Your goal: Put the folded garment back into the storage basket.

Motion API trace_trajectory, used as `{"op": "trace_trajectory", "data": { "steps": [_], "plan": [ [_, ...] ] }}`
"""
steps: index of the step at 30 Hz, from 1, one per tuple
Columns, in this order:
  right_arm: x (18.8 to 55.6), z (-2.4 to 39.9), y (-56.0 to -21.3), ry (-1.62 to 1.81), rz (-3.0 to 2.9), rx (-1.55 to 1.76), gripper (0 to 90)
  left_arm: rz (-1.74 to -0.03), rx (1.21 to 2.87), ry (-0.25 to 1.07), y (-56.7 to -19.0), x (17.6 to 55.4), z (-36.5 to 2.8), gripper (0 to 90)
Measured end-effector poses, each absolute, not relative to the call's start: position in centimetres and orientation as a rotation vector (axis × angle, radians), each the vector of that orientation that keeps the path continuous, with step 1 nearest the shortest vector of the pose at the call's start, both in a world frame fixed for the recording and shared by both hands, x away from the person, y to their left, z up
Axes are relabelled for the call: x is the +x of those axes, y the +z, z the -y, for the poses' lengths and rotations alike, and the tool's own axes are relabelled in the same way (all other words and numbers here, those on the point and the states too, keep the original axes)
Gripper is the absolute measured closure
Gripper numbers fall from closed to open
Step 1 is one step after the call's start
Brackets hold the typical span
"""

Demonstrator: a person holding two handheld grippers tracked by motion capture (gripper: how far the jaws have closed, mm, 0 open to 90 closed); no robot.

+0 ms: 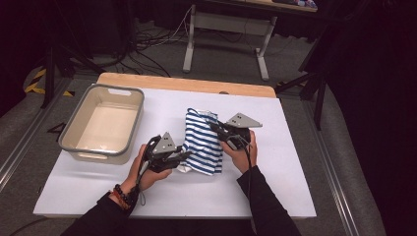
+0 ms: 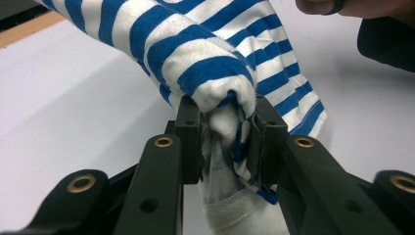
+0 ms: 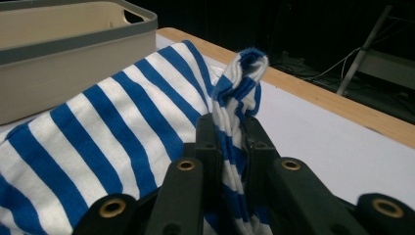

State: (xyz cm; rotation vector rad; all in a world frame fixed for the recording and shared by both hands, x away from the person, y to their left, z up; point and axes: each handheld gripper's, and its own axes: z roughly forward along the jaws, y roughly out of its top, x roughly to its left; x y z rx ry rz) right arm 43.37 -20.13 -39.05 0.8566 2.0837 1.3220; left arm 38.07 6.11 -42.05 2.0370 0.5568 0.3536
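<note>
Both grips matter: left hand-held gripper [image 1: 183, 156] and right hand-held gripper [image 1: 215, 126] each pinch the striped cloth [image 1: 201, 142], so lift evenly toward the bin [image 1: 78, 146] at 9 o'clock.

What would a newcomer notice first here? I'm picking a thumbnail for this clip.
The blue-and-white striped cloth at the middle of the white table catches the eye first. The left gripper is clamped on a bunched fold at its near edge and the right gripper pinches a raised fold on its far side. Next comes the empty beige tub at the table's left.
</note>
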Motion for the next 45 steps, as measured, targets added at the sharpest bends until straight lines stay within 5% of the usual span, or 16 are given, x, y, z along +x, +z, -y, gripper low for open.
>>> {"op": "trace_trajectory", "data": {
  "steps": [21, 45],
  "plan": [
    [46.1, 13.3, -34.8, 1.389, -2.127, 0.708, 80.9, -0.674, 1.971, 0.448, -38.5, 38.1, -12.7, 71.5],
    [48.5, 6.1, -33.9, 1.538, -2.154, 0.665, 80.8, -0.83, 1.954, 0.494, -36.7, 38.4, -19.8, 71.4]
  ]
}}
